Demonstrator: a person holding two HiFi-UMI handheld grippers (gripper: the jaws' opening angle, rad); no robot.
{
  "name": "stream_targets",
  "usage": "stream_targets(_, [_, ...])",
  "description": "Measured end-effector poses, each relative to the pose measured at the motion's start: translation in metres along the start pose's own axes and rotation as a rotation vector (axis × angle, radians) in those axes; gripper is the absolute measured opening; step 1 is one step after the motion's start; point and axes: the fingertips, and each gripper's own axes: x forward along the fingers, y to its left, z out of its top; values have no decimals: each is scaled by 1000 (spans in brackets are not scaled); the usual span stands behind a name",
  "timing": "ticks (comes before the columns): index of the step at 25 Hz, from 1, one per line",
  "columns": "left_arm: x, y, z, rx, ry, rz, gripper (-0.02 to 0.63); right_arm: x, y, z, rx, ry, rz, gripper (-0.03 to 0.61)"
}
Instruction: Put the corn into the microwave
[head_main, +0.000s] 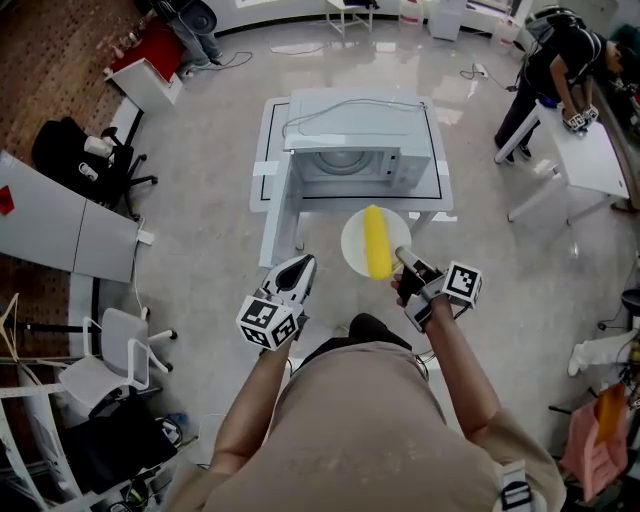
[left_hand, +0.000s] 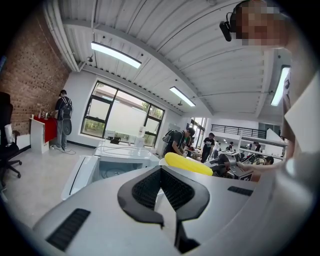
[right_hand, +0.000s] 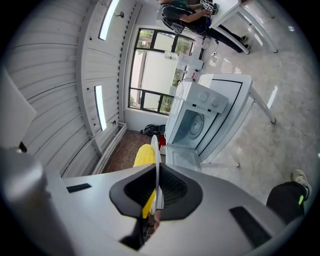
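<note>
In the head view, the corn (head_main: 378, 243) lies along a white plate (head_main: 352, 245) held in the air just short of the surface's (head_main: 272, 190) near edge, facing the open microwave (head_main: 360, 160). The left gripper view shows the left claw (left_hand: 160, 169) pressed together on nothing. The right gripper view shows the right claw (right_hand: 157, 170) clamped on the plate's thin rim. Held by one edge, the plate could tip and roll the corn off.

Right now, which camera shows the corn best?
The head view: the whole corn lies on the plate, seen from above. The left gripper view shows its side; the right gripper view, only part beside the plate's edge.
</note>
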Motion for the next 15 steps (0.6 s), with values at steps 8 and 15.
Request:
stream_targets(8, [23,10,14,-7,-15,18,6,14,-4,20,3,31,-10,15])
stream_targets(15, [66,36,22,-19,-48,92,6,52,-13,57,-8,107,39,16])
